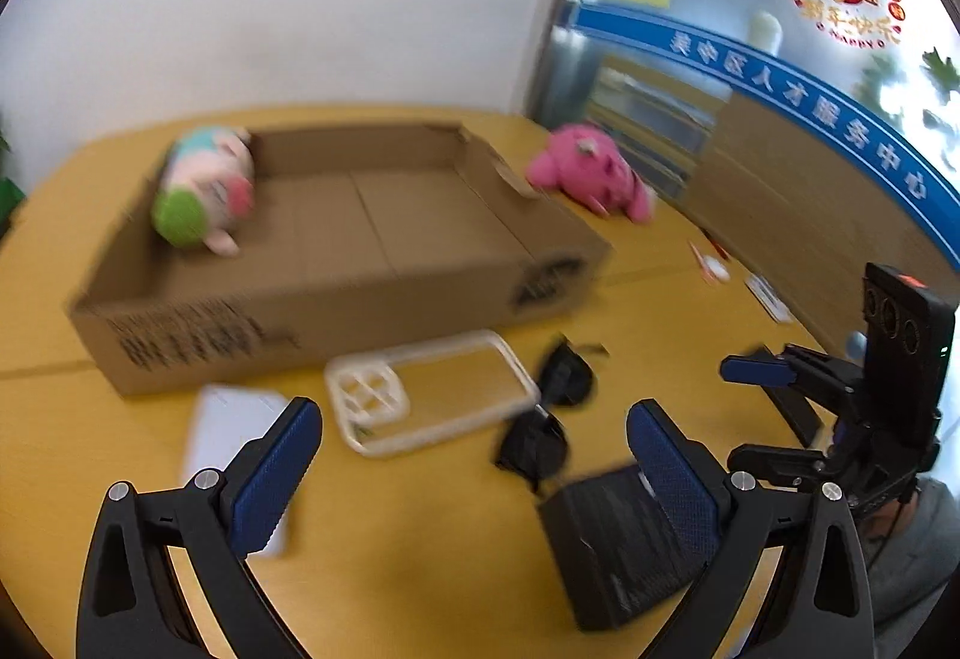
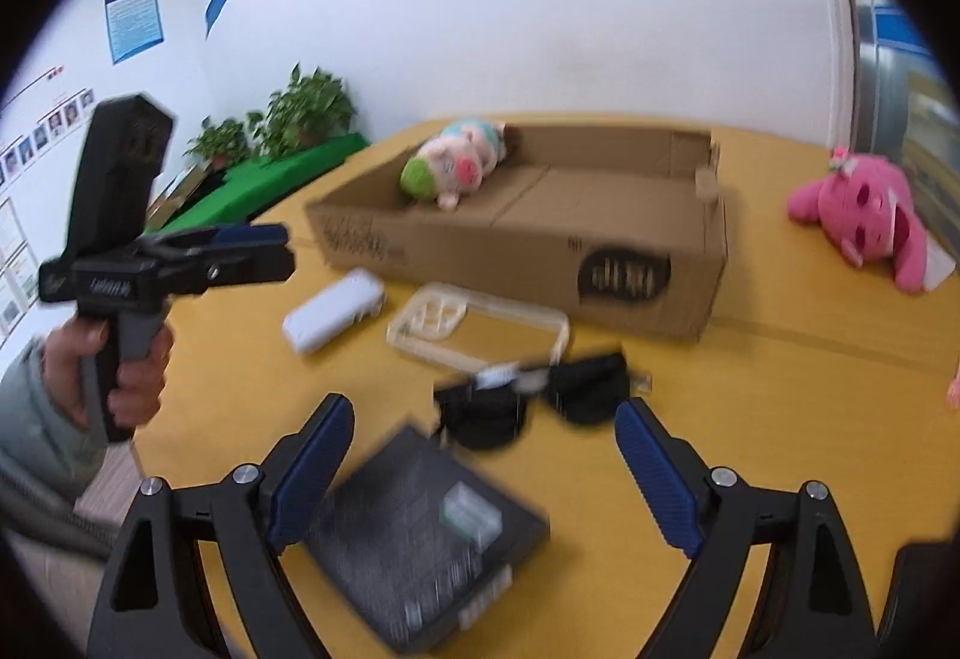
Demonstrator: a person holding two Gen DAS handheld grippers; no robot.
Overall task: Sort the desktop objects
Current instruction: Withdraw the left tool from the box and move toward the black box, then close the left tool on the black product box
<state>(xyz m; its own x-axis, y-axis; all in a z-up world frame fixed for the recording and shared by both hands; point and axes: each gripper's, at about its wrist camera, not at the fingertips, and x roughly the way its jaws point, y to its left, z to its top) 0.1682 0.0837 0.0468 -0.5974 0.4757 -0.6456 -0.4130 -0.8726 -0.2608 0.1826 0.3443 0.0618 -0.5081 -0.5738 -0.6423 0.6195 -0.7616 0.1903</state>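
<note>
An open cardboard box (image 1: 336, 251) (image 2: 540, 227) stands on the yellow table with a pig plush (image 1: 204, 185) (image 2: 456, 167) in its far left corner. A pink plush (image 1: 594, 173) (image 2: 864, 221) lies outside, right of the box. In front of the box lie a white flat pack (image 1: 234, 437) (image 2: 333, 317), a clear phone case (image 1: 432, 395) (image 2: 480, 323), black sunglasses (image 1: 552, 419) (image 2: 528, 401) and a black box (image 1: 624, 545) (image 2: 420, 533). My left gripper (image 1: 474, 473) (image 2: 291, 251) hangs open above the case's near side. My right gripper (image 2: 483, 473) (image 1: 732, 413) is open over the black box and sunglasses, holding nothing.
A red-and-white pen-like item (image 1: 708, 263) and a small card (image 1: 768, 293) lie near the table's right edge. Potted plants (image 2: 300, 119) stand on a green surface beyond the far left corner. Bare tabletop (image 2: 780, 389) shows right of the sunglasses. A hand (image 2: 126, 377) holds the left gripper.
</note>
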